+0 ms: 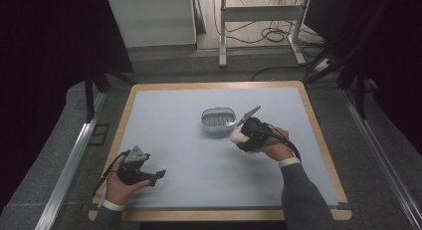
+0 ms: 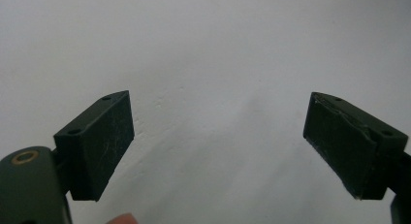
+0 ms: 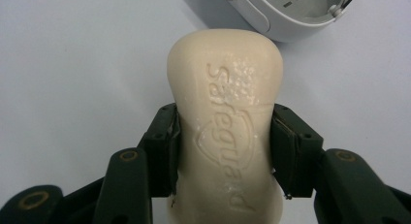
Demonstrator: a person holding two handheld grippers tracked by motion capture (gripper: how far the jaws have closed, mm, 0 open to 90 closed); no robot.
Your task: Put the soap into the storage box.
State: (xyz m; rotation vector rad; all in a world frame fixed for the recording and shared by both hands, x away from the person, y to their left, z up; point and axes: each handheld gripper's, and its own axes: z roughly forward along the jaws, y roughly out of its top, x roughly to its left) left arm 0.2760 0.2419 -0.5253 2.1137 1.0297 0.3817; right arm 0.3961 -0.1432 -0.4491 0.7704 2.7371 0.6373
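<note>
Soap bar (image 3: 225, 132) sat clamped in right gripper (image 3: 225, 151), just near-right of soap dish (image 1: 218, 119), ready for placing; left gripper (image 2: 218, 146) gaped wide, idle at near left.

Wood-edged table (image 1: 318, 121), grey floor (image 1: 59, 140), desk frame (image 1: 261, 13) behind.

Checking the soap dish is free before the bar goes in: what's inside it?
The soap dish shows a slotted floor, nothing lying on it. In the right gripper view the soap bar covers its near part.

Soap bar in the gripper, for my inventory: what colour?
Cream soap bar, clearest in the right gripper view.
</note>
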